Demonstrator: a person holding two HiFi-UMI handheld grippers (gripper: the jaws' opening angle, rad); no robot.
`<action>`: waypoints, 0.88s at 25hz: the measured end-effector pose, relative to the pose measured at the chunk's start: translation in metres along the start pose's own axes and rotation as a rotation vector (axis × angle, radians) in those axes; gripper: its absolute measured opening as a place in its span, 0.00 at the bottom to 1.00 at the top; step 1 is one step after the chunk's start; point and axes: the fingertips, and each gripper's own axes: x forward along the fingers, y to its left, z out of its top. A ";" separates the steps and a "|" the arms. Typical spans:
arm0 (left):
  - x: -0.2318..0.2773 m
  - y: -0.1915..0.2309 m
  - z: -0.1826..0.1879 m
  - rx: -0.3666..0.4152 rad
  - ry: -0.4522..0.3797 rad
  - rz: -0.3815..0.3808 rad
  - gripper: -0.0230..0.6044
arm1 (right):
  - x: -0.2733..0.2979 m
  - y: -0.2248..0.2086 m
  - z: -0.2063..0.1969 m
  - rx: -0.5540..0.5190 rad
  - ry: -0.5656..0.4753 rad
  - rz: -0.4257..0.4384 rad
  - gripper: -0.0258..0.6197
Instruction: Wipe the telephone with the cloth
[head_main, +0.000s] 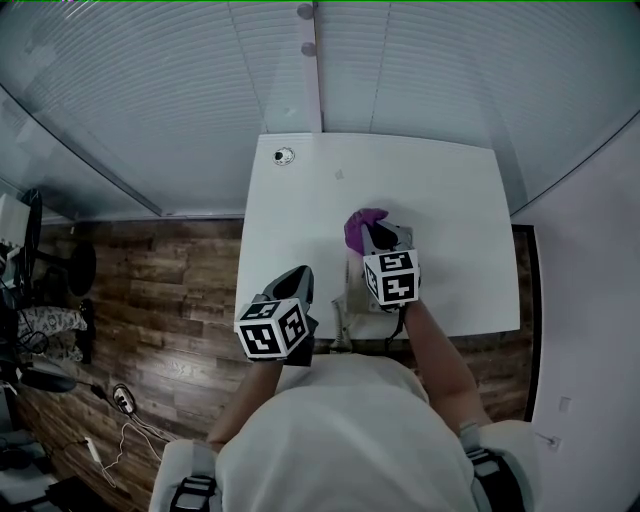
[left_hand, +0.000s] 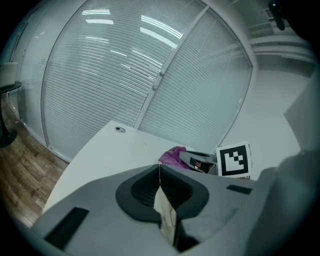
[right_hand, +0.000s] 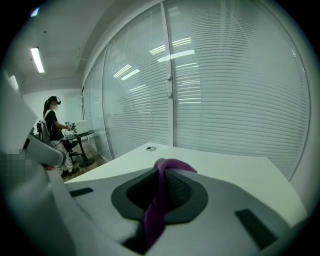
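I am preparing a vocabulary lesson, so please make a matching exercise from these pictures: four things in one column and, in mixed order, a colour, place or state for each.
Things:
1. cloth
2. left gripper
3. table
4. round cable port

Descriptions:
a. white
b. near the table's far left corner
c. jaws together
d. purple, pinched by the right gripper

Pairs: 1-d, 2-c, 3-a, 4-b
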 end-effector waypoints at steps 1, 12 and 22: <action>0.000 0.000 0.000 0.000 0.001 0.000 0.07 | 0.001 0.000 -0.003 -0.009 0.010 -0.006 0.11; -0.004 0.004 -0.005 -0.004 0.008 0.001 0.07 | 0.005 0.005 -0.011 -0.039 0.042 -0.004 0.11; -0.012 0.012 -0.016 -0.018 0.013 0.010 0.07 | -0.007 0.016 -0.018 -0.035 0.039 0.009 0.11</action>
